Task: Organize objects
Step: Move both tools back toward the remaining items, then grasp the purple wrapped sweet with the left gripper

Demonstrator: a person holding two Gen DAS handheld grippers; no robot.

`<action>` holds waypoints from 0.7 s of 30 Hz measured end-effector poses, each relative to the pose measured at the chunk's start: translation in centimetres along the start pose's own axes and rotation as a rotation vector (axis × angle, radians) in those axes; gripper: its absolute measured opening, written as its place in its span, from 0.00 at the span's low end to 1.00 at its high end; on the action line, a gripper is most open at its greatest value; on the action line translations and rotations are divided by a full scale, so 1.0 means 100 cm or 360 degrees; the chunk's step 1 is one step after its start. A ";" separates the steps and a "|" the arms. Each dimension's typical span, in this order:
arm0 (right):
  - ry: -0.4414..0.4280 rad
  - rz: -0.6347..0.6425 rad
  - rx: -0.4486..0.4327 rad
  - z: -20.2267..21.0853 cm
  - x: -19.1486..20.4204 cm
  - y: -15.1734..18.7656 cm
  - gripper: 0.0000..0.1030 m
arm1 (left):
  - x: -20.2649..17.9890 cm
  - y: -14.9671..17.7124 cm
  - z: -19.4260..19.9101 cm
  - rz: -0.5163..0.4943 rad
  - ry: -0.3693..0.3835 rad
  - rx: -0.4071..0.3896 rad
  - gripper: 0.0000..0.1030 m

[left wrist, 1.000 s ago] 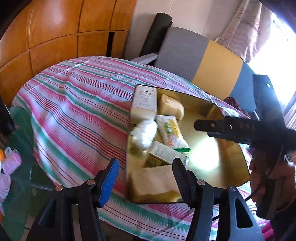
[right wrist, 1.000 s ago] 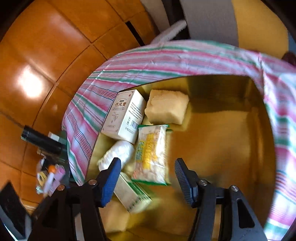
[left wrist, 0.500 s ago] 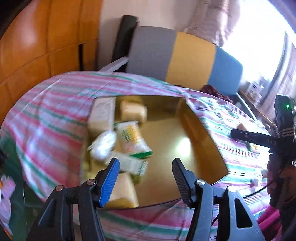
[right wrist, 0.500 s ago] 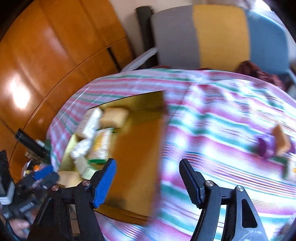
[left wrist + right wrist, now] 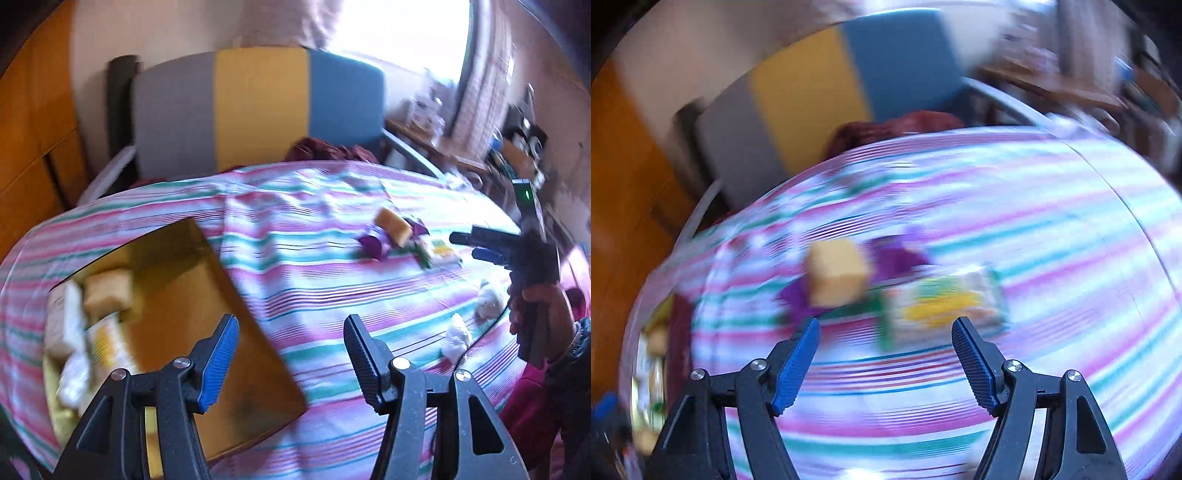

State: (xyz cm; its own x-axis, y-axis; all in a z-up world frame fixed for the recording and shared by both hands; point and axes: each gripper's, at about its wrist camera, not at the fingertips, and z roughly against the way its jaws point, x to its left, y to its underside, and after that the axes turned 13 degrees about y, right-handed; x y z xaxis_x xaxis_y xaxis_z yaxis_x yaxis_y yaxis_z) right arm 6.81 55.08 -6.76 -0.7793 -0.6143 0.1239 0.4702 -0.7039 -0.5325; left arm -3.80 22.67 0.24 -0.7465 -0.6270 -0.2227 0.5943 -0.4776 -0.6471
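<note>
in the left wrist view, the left gripper [image 5: 290, 354] hung with its fingers apart and nothing between them, above the near right corner of the gold tray [image 5: 236, 332], which sat at the left of the striped tablecloth [image 5: 332, 206]. the tray already held several things packed along its left side: a tan sponge [image 5: 107, 291], a yellow-and-white packet [image 5: 107, 339], and some white items too blurred to name. most of the tray floor was bare. further right on the cloth, well apart from the tray, lay a small cluster not yet put away: another tan sponge [image 5: 393, 225], a purple thing [image 5: 373, 245] touching it, and a green-and-yellow packet [image 5: 441, 253] just beside them. two white bundles [image 5: 456, 334] lay nearer, toward the right edge. the right gripper [image 5: 476, 245] showed at the far right, held in a hand [image 5: 535, 306], pointing toward that cluster.

in the right wrist view, much smeared, the right gripper [image 5: 884, 354] had its jaws opening with nothing between them. just beyond its fingertips lay the tan sponge [image 5: 836, 273] resting against the purple thing [image 5: 897, 258], and the green-and-yellow packet [image 5: 945, 306] to the right of them. the tray [image 5: 652, 354] was only a sliver at the far left edge.

as a judgement, the sorting looked roughly half done: one batch was in the tray, and the sponge, purple thing, packet and white bundles remained on the cloth.
</note>
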 end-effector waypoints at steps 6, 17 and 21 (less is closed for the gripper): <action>-0.0034 -0.0213 0.0036 -0.001 -0.026 -0.009 0.78 | -0.025 -0.024 -0.062 -0.0050 0.0081 0.0171 0.58; -0.0131 -0.0243 0.0061 0.005 -0.025 -0.006 0.79 | -0.022 -0.057 -0.162 0.0396 0.0291 0.0346 0.49; -0.0162 -0.0235 0.0087 0.003 -0.023 -0.005 0.79 | -0.025 -0.068 -0.188 0.0469 0.0292 0.0321 0.49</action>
State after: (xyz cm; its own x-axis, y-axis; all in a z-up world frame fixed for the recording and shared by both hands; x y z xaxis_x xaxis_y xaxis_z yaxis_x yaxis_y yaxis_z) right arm 8.48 56.71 -6.48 -0.7969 -0.5339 0.2827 0.3779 -0.8056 -0.4563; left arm -11.60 39.07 -8.51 -0.5656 -0.6435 -0.5157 0.8240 -0.4165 -0.3840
